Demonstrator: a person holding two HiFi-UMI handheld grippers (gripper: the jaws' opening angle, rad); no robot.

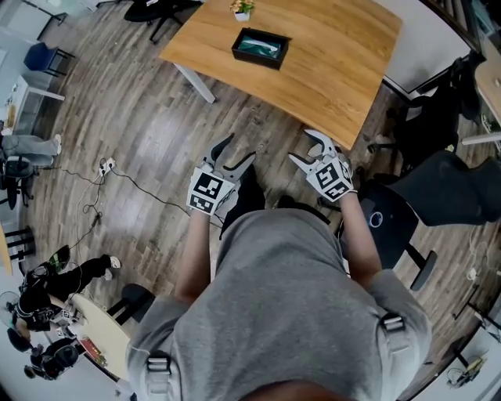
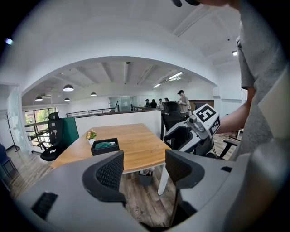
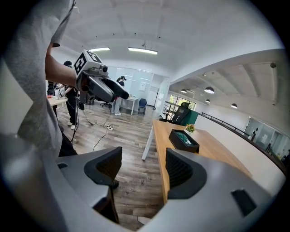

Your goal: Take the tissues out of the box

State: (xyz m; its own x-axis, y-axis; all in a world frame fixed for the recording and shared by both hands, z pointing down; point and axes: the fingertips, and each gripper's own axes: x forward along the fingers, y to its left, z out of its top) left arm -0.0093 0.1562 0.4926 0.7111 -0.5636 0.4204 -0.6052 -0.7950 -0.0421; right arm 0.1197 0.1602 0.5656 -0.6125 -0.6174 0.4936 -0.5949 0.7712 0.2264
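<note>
Left gripper (image 1: 233, 153): jaws wide apart, empty. Box (image 1: 254, 59) on table (image 1: 329, 70), well ahead of both grippers, teal tissues (image 1: 260, 47) inside. Right gripper (image 1: 307, 149): jaws spread, empty. Tissues probably light, soft, easily torn; pinch the top fold.

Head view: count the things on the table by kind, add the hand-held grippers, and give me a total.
Box: 1
Plant: 1
Hand-held grippers: 2, the left hand-held gripper and the right hand-held gripper
Total: 4
</note>
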